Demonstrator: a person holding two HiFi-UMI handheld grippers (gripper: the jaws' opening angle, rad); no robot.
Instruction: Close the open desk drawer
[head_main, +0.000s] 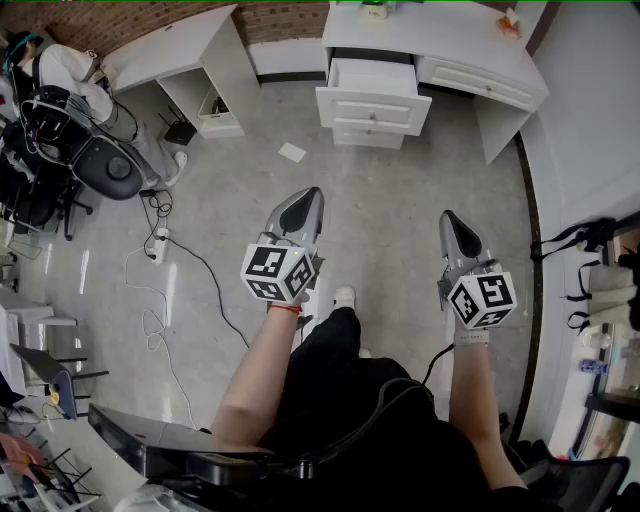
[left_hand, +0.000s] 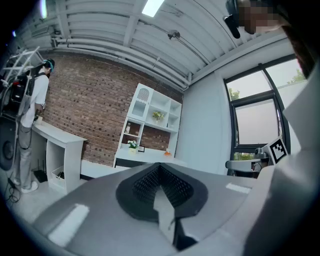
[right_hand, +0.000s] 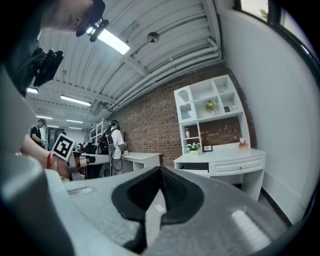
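Observation:
The white desk (head_main: 440, 40) stands against the far wall, several steps ahead of me. Its top left drawer (head_main: 372, 76) is pulled out above the drawer unit (head_main: 372, 112). My left gripper (head_main: 309, 194) and right gripper (head_main: 449, 216) are held over the floor, well short of the desk, both pointing at it. Each is shut with nothing between its jaws. In the left gripper view the desk (left_hand: 146, 160) shows small under a white shelf unit (left_hand: 155, 115). The right gripper view shows the desk (right_hand: 225, 161) with the open drawer (right_hand: 192, 172) beyond the shut right gripper (right_hand: 159, 186).
A second white desk (head_main: 175, 45) stands at the far left, with a person (head_main: 62, 68), an office chair (head_main: 108, 165) and gear beside it. Cables (head_main: 160, 245) trail over the grey floor and a paper scrap (head_main: 292, 152) lies near the drawers. A wall and racks (head_main: 600, 290) close the right side.

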